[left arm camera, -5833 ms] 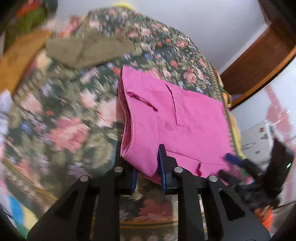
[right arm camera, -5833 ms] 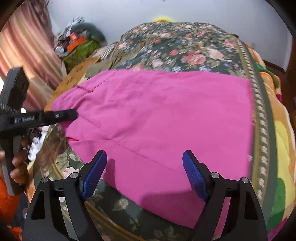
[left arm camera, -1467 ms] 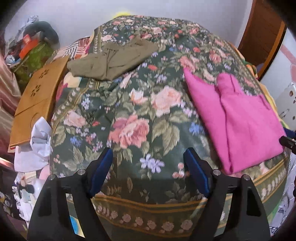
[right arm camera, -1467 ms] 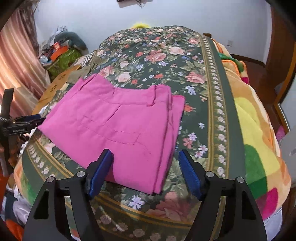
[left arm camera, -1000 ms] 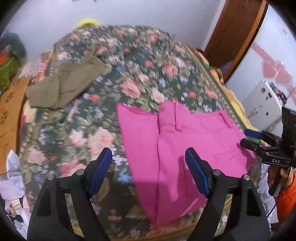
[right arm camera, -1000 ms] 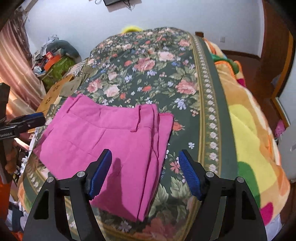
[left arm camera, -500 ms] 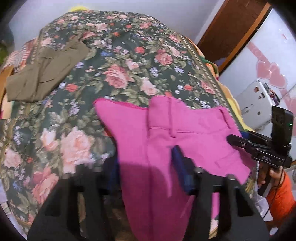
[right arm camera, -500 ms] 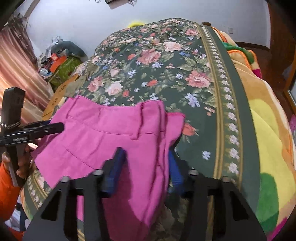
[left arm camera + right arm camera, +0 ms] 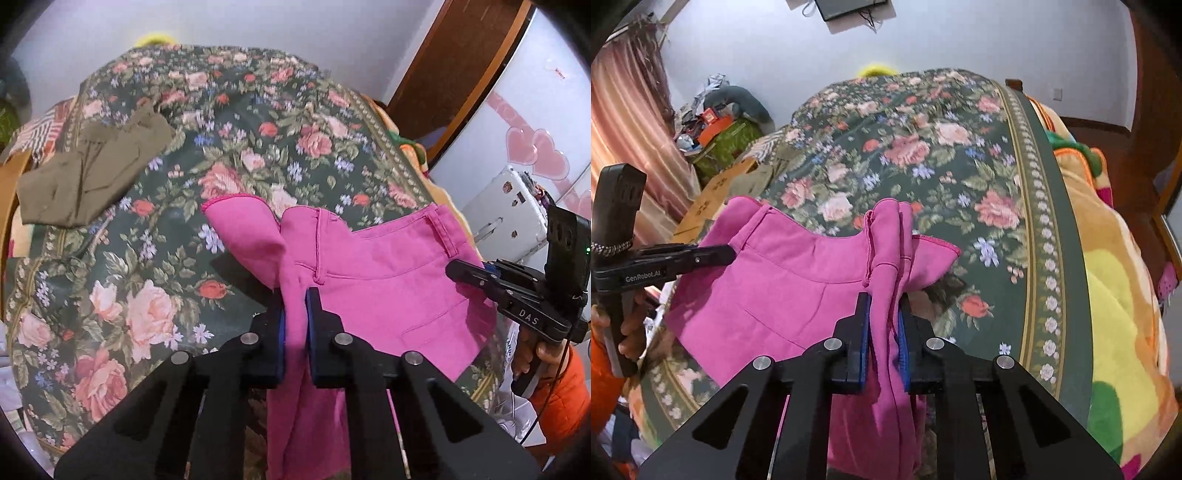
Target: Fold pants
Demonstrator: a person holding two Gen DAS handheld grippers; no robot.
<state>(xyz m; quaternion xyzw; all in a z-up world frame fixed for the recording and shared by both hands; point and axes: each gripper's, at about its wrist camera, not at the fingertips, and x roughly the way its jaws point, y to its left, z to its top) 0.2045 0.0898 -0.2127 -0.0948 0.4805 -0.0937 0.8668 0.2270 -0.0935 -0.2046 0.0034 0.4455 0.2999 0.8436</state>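
the left hand-held gripper (image 9: 294, 314) is clenched on a bunched fold of the pink pants (image 9: 384, 273), fabric hanging below its jaws. the right hand-held gripper (image 9: 882, 325) likewise pinches a gathered edge of the pants between nearly closed pads. beyond both, the folded pants spread over the near edge of the floral bed (image 9: 258, 122). farther back lies an olive garment (image 9: 88, 173).
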